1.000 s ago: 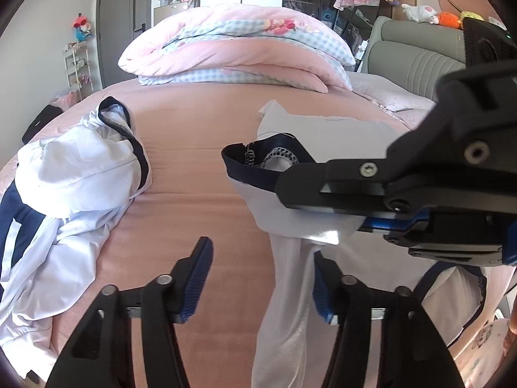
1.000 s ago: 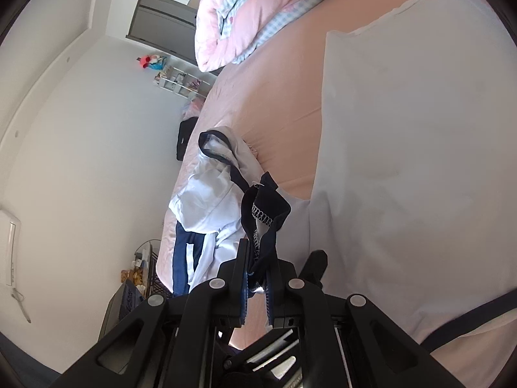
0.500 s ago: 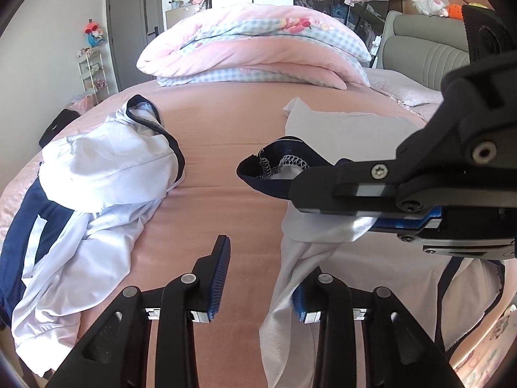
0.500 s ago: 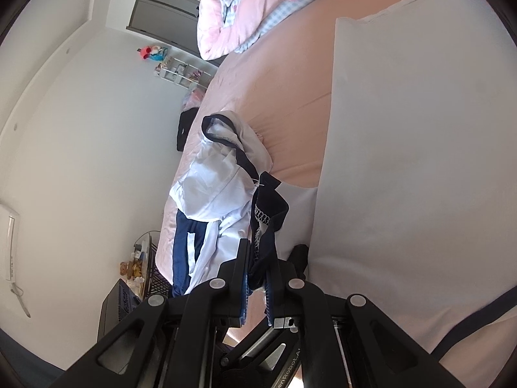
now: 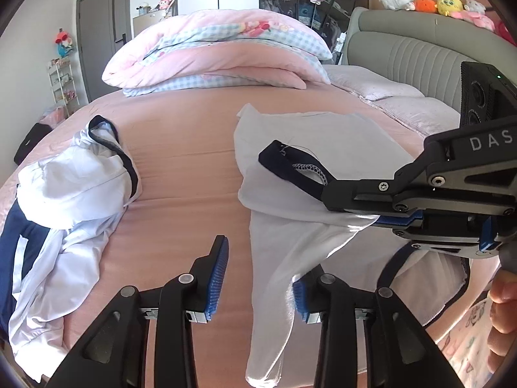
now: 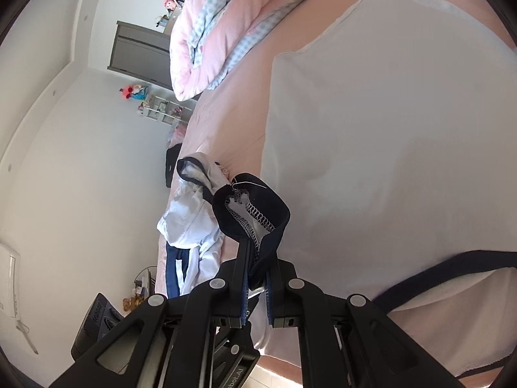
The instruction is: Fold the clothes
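We had the white short-sleeved shirt with navy trim (image 5: 310, 148) spread on the pink bed sheet (image 5: 187, 135), filling the centre and right of the left wrist view. The right tool (image 6: 257, 278) was clamped shut on the shirt's navy-edged cuff (image 6: 252, 207), which stood up in a loop above its jaws at the lower middle of the right wrist view. The left tool (image 5: 255, 278) sat at the bottom centre of its own view; its jaws had just been closing and now stood partly apart, with a hanging fold of white fabric (image 5: 274, 291) draped between them, lying against the right pad but not pinched.

To do this fold well, we judged that the sleeve should be carried inward over the shirt body with the cuff kept taut, while the left tool took a firm hold of that loose fold so the edge landed straight. The crumpled white and navy garment (image 5: 64, 200) at the left lay well apart and needed no attention yet.
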`<state>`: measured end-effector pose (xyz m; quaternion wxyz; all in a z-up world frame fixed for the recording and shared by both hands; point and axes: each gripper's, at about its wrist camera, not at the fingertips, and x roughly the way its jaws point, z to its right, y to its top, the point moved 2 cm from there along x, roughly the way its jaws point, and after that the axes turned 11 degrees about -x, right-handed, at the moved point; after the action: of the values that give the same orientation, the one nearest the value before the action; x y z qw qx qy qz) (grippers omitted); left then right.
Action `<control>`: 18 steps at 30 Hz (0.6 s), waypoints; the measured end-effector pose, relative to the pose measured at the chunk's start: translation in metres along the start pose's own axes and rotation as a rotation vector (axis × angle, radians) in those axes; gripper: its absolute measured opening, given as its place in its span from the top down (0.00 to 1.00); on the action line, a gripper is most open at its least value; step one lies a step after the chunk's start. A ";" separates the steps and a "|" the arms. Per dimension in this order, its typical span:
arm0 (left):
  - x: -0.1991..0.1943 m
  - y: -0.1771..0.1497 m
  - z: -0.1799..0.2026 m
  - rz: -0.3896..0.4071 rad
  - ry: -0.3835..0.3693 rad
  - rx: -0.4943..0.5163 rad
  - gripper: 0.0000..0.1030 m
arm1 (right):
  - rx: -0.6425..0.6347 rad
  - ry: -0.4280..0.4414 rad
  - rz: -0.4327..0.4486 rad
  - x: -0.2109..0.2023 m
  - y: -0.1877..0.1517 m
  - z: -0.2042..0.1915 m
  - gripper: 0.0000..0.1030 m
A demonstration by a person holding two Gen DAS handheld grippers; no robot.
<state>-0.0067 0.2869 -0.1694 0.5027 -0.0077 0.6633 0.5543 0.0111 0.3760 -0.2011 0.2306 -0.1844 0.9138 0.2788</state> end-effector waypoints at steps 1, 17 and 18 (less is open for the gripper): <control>0.000 -0.002 0.003 -0.004 0.000 0.012 0.67 | 0.008 -0.012 0.001 -0.003 -0.002 0.005 0.94; 0.020 -0.009 0.024 -0.029 0.042 0.129 0.67 | 0.045 -0.105 -0.001 -0.010 -0.022 0.044 0.94; 0.023 -0.008 0.023 -0.031 0.041 0.130 0.67 | 0.036 -0.110 0.000 -0.011 -0.022 0.043 0.94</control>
<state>0.0020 0.3137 -0.1885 0.4972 0.0035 0.7078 0.5018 0.0442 0.3865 -0.2366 0.2836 -0.1648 0.9047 0.2721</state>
